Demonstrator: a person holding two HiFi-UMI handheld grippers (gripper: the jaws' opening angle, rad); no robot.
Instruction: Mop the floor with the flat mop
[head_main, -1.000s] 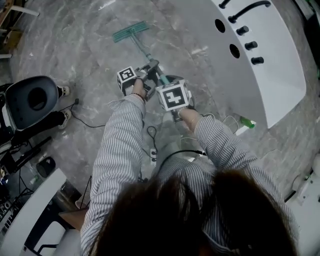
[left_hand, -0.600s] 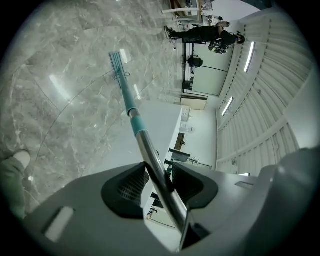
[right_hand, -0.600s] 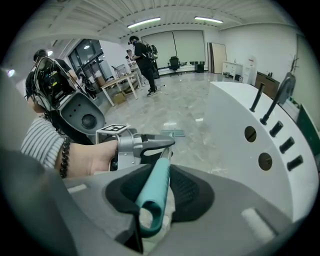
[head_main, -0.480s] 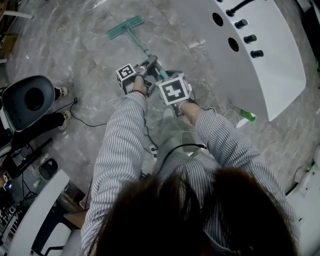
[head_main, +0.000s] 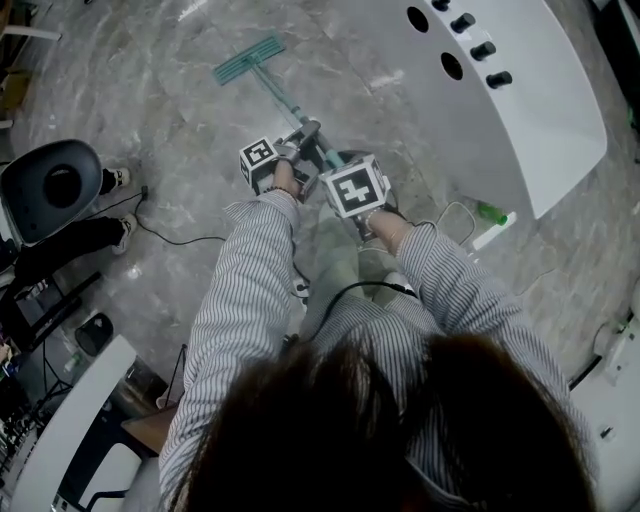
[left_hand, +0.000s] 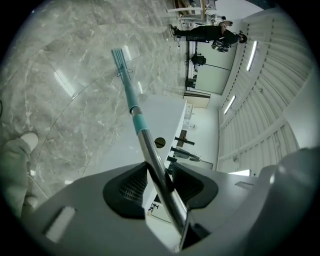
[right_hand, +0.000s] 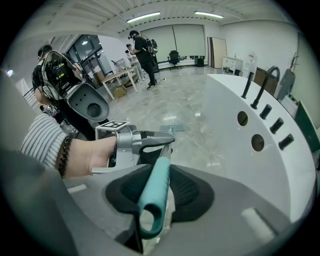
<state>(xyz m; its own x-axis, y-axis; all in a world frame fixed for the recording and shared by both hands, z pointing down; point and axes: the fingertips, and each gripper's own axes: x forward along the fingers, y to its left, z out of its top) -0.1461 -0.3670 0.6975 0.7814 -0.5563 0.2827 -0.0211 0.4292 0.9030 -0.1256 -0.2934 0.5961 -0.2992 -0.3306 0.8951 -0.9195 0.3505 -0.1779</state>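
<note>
Firmly, left gripper (left_hand: 160, 172), right gripper (right_hand: 160, 175) clamp flat mop handle (left_hand: 137, 122).

Both arms, in grey-and-white striped sleeves (head_main: 240, 290), reach forward and down. The hands are close together, with the left hand (head_main: 282, 178) a little ahead of the right hand (head_main: 376, 226). The grey left gripper (left_hand: 160, 180) has its jaws pressed tight on the shiny metal mop pole (left_hand: 148, 150), and the grey right gripper (right_hand: 152, 192), just behind it, has its jaws pressed tight on the pole's blue-green end grip (right_hand: 157, 175).
</note>
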